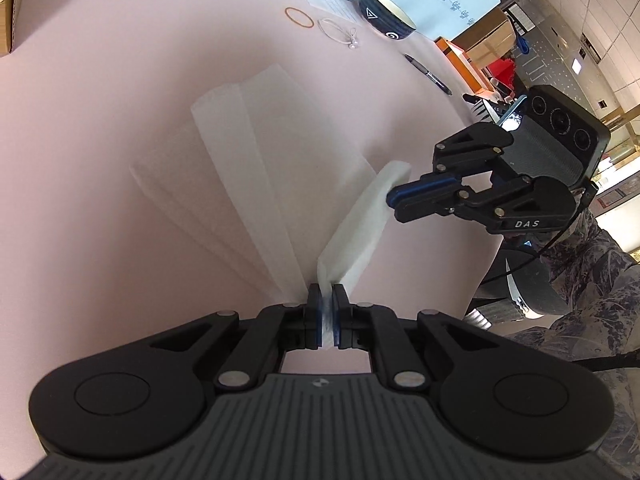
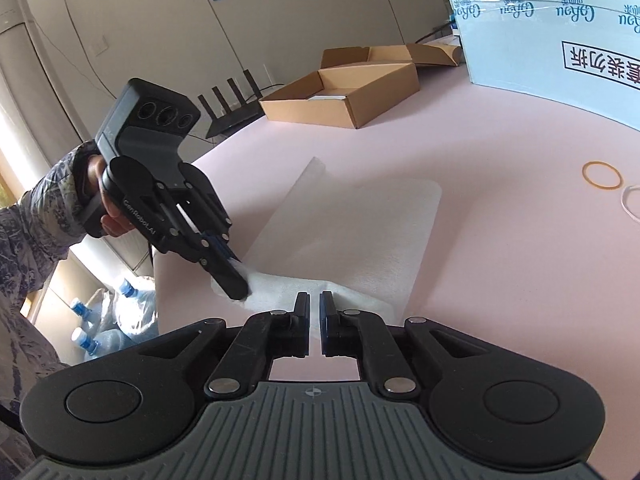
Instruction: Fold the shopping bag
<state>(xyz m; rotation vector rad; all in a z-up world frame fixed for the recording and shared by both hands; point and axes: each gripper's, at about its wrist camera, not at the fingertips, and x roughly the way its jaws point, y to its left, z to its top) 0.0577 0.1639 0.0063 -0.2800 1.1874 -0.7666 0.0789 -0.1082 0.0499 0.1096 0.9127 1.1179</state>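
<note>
Pink counter (image 1: 120,128) carries the white shopping bag (image 1: 256,152), partly folded lengthwise, its near end lifted by the left gripper (image 1: 327,300) and right gripper (image 1: 394,198), both jaws clamped on it; further folds remain.

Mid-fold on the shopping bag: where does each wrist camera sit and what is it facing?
Left wrist: on the left gripper, facing across the pink table toward the bowl; right gripper and sleeve show.
Right wrist: on the right gripper, facing the cardboard box; left gripper and hand show.
Shared: white shopping bag, rubber band.
</note>
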